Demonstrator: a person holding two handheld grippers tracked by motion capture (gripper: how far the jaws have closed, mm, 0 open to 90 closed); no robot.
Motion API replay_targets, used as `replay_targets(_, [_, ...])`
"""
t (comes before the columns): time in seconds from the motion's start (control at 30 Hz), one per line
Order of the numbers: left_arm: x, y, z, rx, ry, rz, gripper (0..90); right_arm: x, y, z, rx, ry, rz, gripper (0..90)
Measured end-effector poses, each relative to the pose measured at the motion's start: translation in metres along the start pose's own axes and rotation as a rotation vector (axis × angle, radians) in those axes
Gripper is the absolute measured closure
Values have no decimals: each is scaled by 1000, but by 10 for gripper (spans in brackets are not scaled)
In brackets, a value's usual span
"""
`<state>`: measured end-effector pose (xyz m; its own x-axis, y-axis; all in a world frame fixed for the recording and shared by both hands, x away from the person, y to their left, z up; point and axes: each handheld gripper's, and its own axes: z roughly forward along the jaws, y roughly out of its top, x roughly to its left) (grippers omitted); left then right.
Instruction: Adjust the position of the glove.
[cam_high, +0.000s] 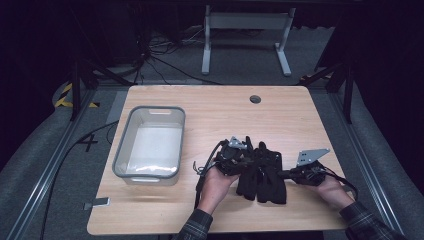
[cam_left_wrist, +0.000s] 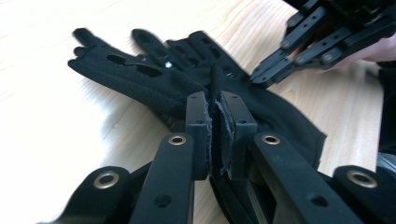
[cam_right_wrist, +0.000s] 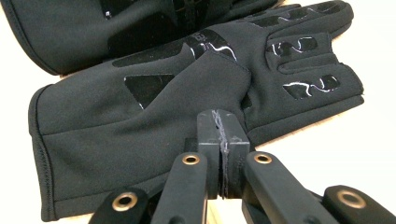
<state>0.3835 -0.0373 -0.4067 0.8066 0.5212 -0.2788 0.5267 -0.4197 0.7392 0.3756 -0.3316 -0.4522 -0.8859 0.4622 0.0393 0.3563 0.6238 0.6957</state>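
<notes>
the left gripper (cam_left_wrist: 216, 135) has its jaws pinched on a raised fold of a black glove (cam_left_wrist: 140, 81) lying on the wooden table (cam_left_wrist: 46, 140); the right gripper (cam_left_wrist: 261, 74) touches the glove's far side

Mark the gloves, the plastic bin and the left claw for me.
gloves (cam_high: 267, 177), high view, on the black fabric.
plastic bin (cam_high: 123, 145), high view, on its left wall.
left claw (cam_left_wrist: 217, 133), left claw's own view, between its tips.

Near glove's (cam_right_wrist: 140, 135) cuff ran off frame bottom in right gripper view; far glove (cam_right_wrist: 116, 32) cut by top edge.
</notes>
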Motion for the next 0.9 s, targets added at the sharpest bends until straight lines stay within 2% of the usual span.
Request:
replay_targets(0.13, [-3, 4, 5, -3, -23, 1, 833, 0, 1, 3, -3, 17, 4, 900])
replay_targets(0.4, [-10, 13, 16, 5, -41, 25, 834, -1, 2, 5, -6, 19, 2, 900])
replay_targets(0.67, [-16, 19, 33, 14, -65, 41, 833, 0, 3, 5, -1, 16, -5, 900])
replay_targets(0.9, [-20, 22, 41, 3, -79, 40, 781, 0, 3, 5, 1, 14, -13, 900])
